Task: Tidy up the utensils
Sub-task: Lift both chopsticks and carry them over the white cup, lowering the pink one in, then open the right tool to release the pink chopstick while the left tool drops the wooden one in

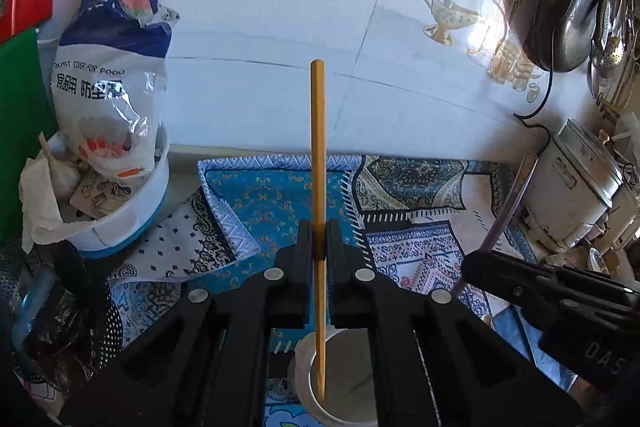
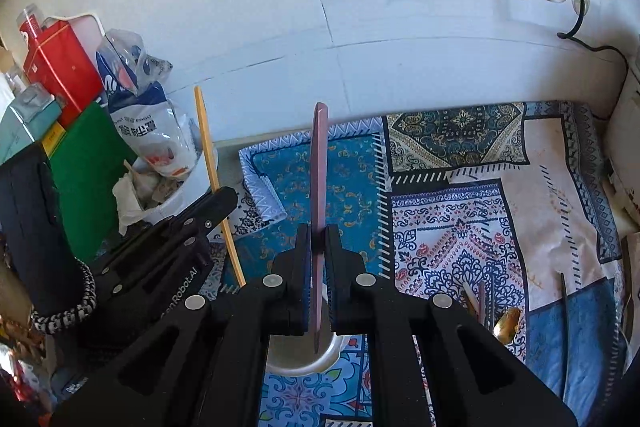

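Observation:
My left gripper (image 1: 319,227) is shut on a pale wooden chopstick (image 1: 318,131), held upright with its lower tip inside the white cup (image 1: 304,367) just below the fingers. My right gripper (image 2: 319,231) is shut on a flat mauve utensil (image 2: 320,163), also upright, and its toothed lower end reaches into the same cup (image 2: 334,353). Each view shows the other tool: the right gripper (image 1: 470,265) at right, the left gripper (image 2: 228,193) at left with its chopstick (image 2: 210,155). A gold spoon (image 2: 507,323) and a dark stick (image 2: 564,319) lie on the patterned cloth (image 2: 452,227).
A white bowl (image 1: 132,211) with a plastic bag (image 1: 112,67) and garlic stands at the left. Beside it are a green board (image 2: 88,163) and a red tin (image 2: 60,67). A rice cooker (image 1: 576,195) with a black cord stands at the right under a hanging pan (image 1: 568,15).

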Action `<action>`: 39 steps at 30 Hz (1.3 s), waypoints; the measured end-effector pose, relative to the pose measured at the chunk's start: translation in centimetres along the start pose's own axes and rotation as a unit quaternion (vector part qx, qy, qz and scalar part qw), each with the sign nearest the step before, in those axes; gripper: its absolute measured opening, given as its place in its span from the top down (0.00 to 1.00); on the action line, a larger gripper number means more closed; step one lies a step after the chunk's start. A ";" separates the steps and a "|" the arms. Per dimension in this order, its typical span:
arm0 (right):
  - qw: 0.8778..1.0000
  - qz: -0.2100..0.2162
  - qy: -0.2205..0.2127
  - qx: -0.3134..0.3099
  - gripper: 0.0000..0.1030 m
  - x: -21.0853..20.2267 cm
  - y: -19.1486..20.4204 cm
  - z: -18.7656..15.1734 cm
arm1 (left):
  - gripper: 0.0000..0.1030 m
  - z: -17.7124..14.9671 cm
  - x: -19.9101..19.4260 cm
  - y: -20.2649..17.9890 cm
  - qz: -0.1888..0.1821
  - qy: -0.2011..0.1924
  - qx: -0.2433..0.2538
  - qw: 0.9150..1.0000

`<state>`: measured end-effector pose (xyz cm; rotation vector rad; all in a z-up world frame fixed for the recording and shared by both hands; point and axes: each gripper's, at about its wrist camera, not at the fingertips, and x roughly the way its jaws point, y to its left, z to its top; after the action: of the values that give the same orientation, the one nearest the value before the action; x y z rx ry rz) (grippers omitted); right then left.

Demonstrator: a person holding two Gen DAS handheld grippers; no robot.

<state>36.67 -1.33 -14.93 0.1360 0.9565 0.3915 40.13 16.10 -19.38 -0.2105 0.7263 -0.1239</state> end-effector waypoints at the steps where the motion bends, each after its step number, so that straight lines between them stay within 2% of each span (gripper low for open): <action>1: 1.000 0.001 0.004 0.001 0.94 0.2 0.0 -0.2 | 0.96 -0.1 0.1 0.0 -0.002 0.010 0.003 1.000; 9: 1.000 0.006 0.014 -0.001 0.94 0.4 0.0 -0.1 | 0.96 -0.9 0.1 -0.5 -0.022 0.071 0.020 0.997; 15: 1.000 0.004 0.016 -0.010 0.94 0.2 0.3 -0.1 | 0.96 -1.1 0.1 -0.6 -0.020 0.097 0.023 0.995; 21: 1.000 0.004 0.015 -0.012 0.92 -0.5 0.3 0.0 | 0.96 -1.4 0.3 -0.7 -0.004 0.114 0.028 0.993; 24: 1.000 0.005 0.010 -0.016 0.88 -1.3 0.3 0.1 | 0.96 -1.3 -0.2 -1.0 0.003 0.113 0.030 0.993; 31: 0.999 0.010 -0.012 -0.034 0.88 -4.0 0.1 0.4 | 0.96 -0.8 -2.3 -2.2 0.018 0.095 0.038 0.995; 39: 0.998 0.007 -0.035 -0.047 0.87 -7.5 -1.5 0.3 | 0.92 -0.3 -5.6 -4.9 0.041 0.057 0.059 0.996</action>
<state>33.51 -5.57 -9.40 0.0703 0.8675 0.4411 35.60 12.32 -14.86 -0.0616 0.8365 -0.1005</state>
